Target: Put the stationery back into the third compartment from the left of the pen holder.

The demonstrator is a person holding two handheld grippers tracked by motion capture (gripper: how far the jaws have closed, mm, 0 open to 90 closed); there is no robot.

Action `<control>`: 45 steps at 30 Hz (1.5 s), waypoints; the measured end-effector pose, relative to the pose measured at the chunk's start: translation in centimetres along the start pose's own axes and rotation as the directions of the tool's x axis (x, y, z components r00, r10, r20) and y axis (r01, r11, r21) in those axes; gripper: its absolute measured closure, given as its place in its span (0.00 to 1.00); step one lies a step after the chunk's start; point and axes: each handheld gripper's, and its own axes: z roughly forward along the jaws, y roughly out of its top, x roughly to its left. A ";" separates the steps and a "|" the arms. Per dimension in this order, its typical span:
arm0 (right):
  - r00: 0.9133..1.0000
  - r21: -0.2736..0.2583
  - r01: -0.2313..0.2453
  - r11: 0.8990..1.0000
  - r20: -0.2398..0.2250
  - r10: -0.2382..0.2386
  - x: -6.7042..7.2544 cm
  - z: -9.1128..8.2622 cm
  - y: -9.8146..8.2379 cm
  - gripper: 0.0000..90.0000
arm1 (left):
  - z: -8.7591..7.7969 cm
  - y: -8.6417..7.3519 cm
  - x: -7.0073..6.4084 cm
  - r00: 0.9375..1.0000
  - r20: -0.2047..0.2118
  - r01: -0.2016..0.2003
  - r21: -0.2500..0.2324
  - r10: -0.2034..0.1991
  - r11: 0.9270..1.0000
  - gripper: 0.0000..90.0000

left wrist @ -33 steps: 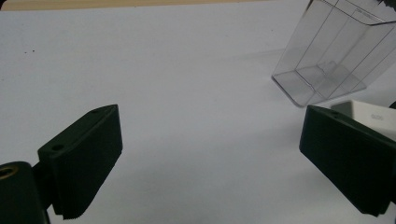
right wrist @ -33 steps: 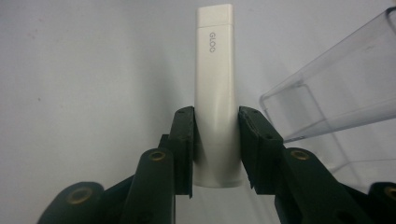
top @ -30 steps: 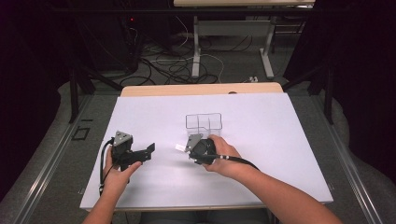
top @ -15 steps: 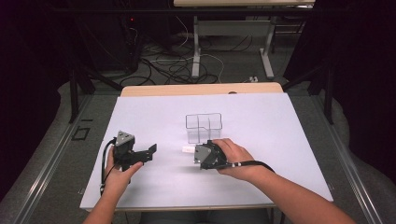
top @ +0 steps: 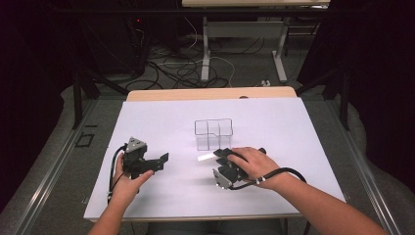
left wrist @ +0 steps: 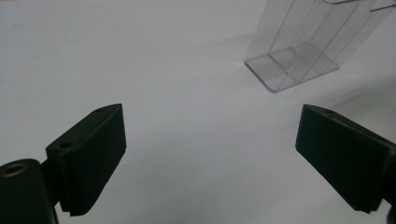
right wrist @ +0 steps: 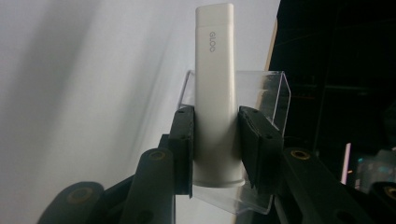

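Right gripper [top: 215, 157]: black two-jaw tool in the person's right hand [top: 252, 164], lower centre of high view, just below-right of the clear box. Clenched on the white stick, pads pressing both its sides.
White stick: slim white rounded plastic glue stick marked "GLOO" [right wrist: 214, 88]. Runs up the centre of right gripper view, cap end near top edge, base end between the jaws. In high view it shows as a short white bar [top: 205, 157] poking left from the jaws, just above the sheet.
Clear box: clear plastic organiser w/ several upright compartments [top: 213, 134]. Centre of high view, standing upright on the sheet. In right gripper view its clear wall [right wrist: 275, 93] sits behind the stick; touching or not, can't tell. In left gripper view it's at upper right [left wrist: 299, 56], appearing tilted there, well apart from those jaws.
Left gripper [top: 164, 160]: black two-jaw tool w/ grey three-cornered plate, in left hand [top: 126, 180], lower left of high view. Jaws wide apart, have just been closing a bit, nothing between them; in left gripper view [left wrist: 210, 158] just bare white sheet between the pads. Released, holding nothing.
Surface: white sheet over a wood-edged table [top: 293, 127], mid frame in high view.
Bkgd: dark floor w/ cables [top: 186, 68], top of high view.
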 end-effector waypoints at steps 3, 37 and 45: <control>0.996 -0.003 0.082 0.997 0.021 -0.082 0.2 -0.3 -0.3 0.75 | 0.1 0.1 -0.4 1.000 0.022 -0.020 0.019 0.020 1.000 0.15; 0.842 -0.015 0.535 0.844 0.080 -0.533 -0.1 -0.8 0.8 0.75 | 1.9 5.8 -6.5 0.890 0.406 -0.283 0.139 0.206 0.949 0.38; 0.831 -0.030 0.553 0.833 0.098 -0.548 -0.1 -0.8 0.9 0.75 | 2.7 6.2 -8.0 0.850 0.476 -0.344 0.182 0.223 0.921 0.46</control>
